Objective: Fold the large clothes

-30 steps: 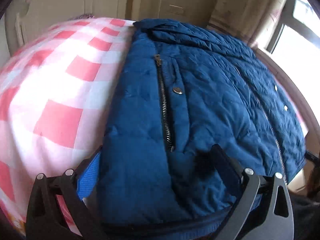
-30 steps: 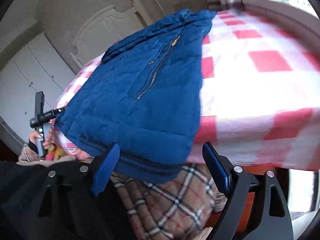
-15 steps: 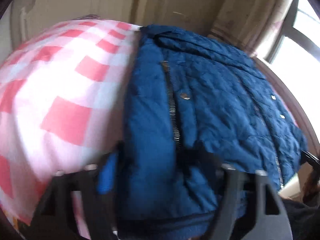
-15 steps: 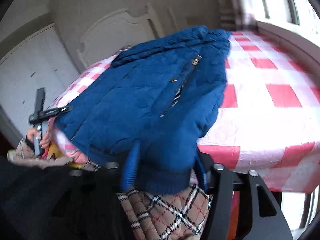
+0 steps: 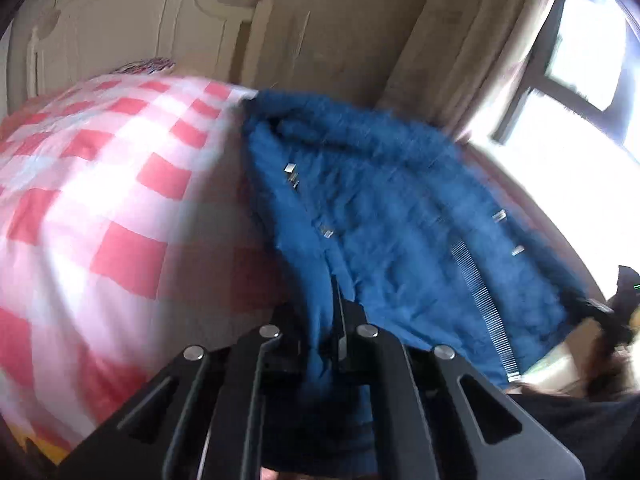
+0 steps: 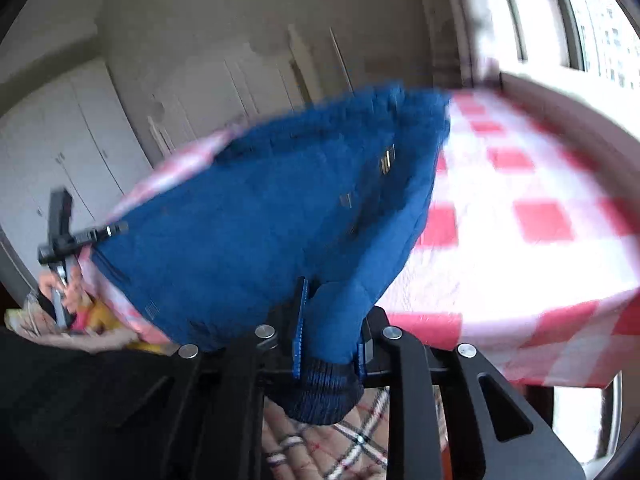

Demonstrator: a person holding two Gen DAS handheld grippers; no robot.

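A blue quilted jacket (image 5: pixel 384 224) with zips and snaps lies on the red-and-white checked bed cover (image 5: pixel 100 200). My left gripper (image 5: pixel 320 344) is shut on the jacket's bottom hem at one corner. In the right wrist view the same jacket (image 6: pixel 260 216) stretches across the bed's near edge, and my right gripper (image 6: pixel 328 344) is shut on its dark ribbed hem at the other corner. The left gripper also shows at the far left of the right wrist view (image 6: pixel 68 240), at the jacket's edge. Both views are motion-blurred.
The checked bed cover (image 6: pixel 520 216) spreads to the right. A bright window (image 5: pixel 580 80) and curtain stand on the right. Pale wardrobe doors (image 6: pixel 80 140) and a headboard (image 5: pixel 120 28) stand behind. Plaid fabric (image 6: pixel 340 448) hangs below the bed edge.
Both grippers were open around the jacket's hem and have shut on it. The jacket's near edge has bunched up and lifted, and both views have tilted upward.
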